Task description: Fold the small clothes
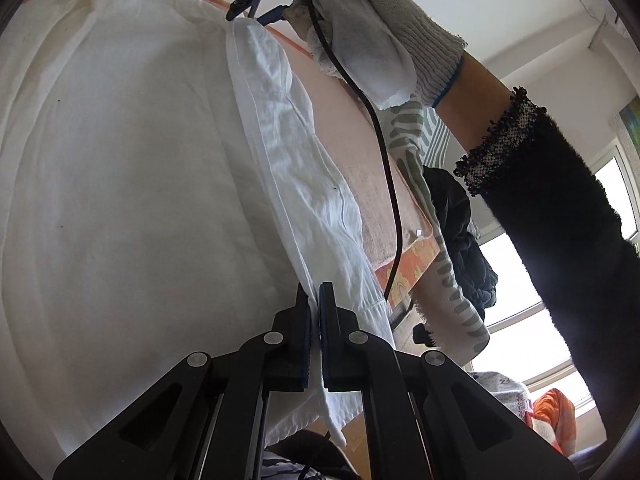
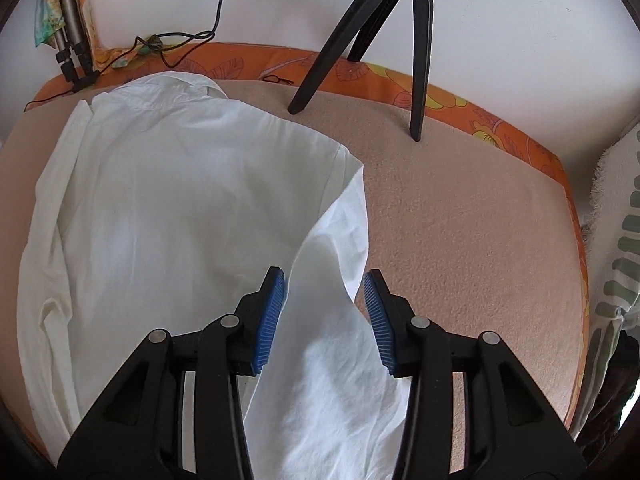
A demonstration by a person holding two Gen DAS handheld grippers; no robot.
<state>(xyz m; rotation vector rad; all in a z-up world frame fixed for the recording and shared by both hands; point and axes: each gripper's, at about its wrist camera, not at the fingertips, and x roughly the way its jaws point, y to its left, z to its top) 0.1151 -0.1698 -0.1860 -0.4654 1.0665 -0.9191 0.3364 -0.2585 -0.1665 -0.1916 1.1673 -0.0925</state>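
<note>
A white shirt is spread on the peach blanket of the bed, its collar toward the orange-patterned far edge where a black tripod stands, and one sleeve is laid along its side toward the near edge. The left gripper is clamped with its jaws together on a fold of the shirt's cloth, while the right gripper is held over the sleeve with its jaws apart and the pads not pressing on it. The step is judged best done if the sleeve is pinched near its end, carried across the body flat and without twist, and the left hold is kept taut so that the body is not dragged along.
</note>
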